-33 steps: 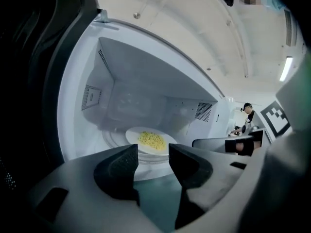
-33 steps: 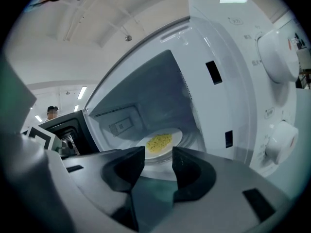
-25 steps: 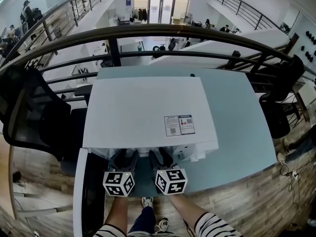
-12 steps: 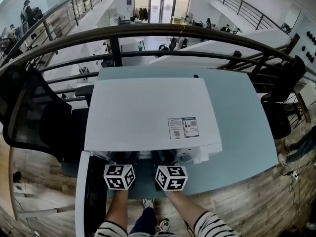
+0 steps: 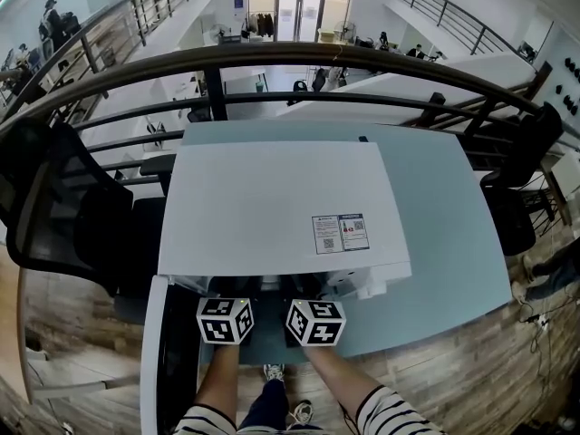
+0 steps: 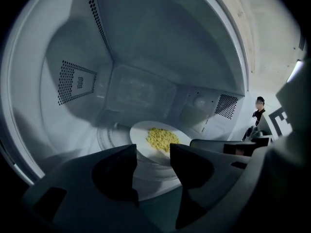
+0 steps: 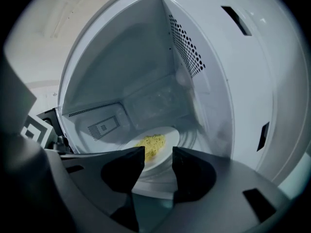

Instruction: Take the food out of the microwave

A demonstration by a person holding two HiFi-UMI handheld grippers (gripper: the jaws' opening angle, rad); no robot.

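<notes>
A white microwave (image 5: pixel 272 207) stands on the pale blue table (image 5: pixel 444 225), its door (image 5: pixel 154 352) swung open to the left. Inside, a white plate (image 6: pixel 146 132) with yellow food (image 6: pixel 162 139) rests on the turntable. Both grippers are side by side at the microwave's mouth, their jaws hidden under its top in the head view. The left gripper (image 6: pixel 153 152) is open just before the plate's near rim, with nothing between its jaws. My right gripper (image 7: pixel 159 154) is open too, the plate (image 7: pixel 170 137) and food (image 7: pixel 151 143) showing past its gap.
A black mesh chair (image 5: pixel 63 216) stands left of the table and another dark chair (image 5: pixel 517 179) at the right. A curved black railing (image 5: pixel 272 57) runs behind the table. The cavity walls are close on both sides of the grippers.
Both grippers have moved forward into the microwave opening; their jaws, visible before in the head view, are now under the microwave's top edge.
</notes>
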